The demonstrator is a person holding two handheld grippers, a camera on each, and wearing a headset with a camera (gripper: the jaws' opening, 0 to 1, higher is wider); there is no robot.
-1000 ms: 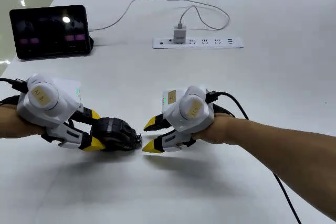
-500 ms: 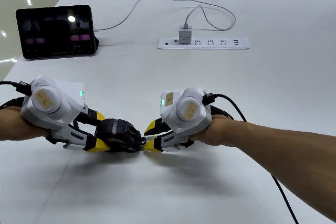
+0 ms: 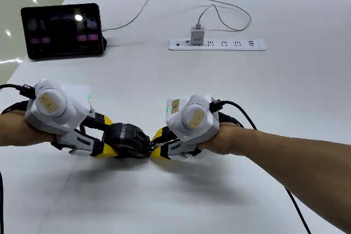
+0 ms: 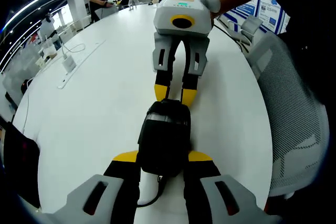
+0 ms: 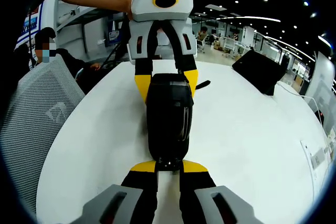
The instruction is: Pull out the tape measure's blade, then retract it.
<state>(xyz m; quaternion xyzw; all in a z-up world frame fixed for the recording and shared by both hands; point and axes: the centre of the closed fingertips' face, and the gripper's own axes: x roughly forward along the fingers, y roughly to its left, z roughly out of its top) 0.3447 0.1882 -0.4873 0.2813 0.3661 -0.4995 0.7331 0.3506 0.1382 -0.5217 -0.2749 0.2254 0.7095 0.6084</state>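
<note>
A black tape measure (image 3: pixel 126 140) lies on the white table (image 3: pixel 285 97), held across its body by my left gripper (image 3: pixel 108 145), which is shut on it. My right gripper (image 3: pixel 156 146) meets it from the right, its yellow fingertips (image 3: pixel 160 153) closed on the blade's end hook at the case mouth. In the left gripper view the tape measure (image 4: pixel 165 135) sits between my own jaws (image 4: pixel 163 157), with the right gripper (image 4: pixel 176 92) facing it. The right gripper view has the tape measure (image 5: pixel 169 111) just beyond my shut right gripper (image 5: pixel 169 167), and the left gripper (image 5: pixel 165 83) behind it. No blade length shows.
A dark tablet (image 3: pixel 61 30) stands at the back left. A white power strip (image 3: pixel 216 44) with a charger and looping cable lies at the back. A black cable (image 3: pixel 247 116) trails from the right gripper. A mesh chair (image 4: pixel 294 103) stands past the table edge.
My right gripper, open a second ago, has moved left to the tape measure's mouth and shut on the blade's end. The left gripper kept its hold.
</note>
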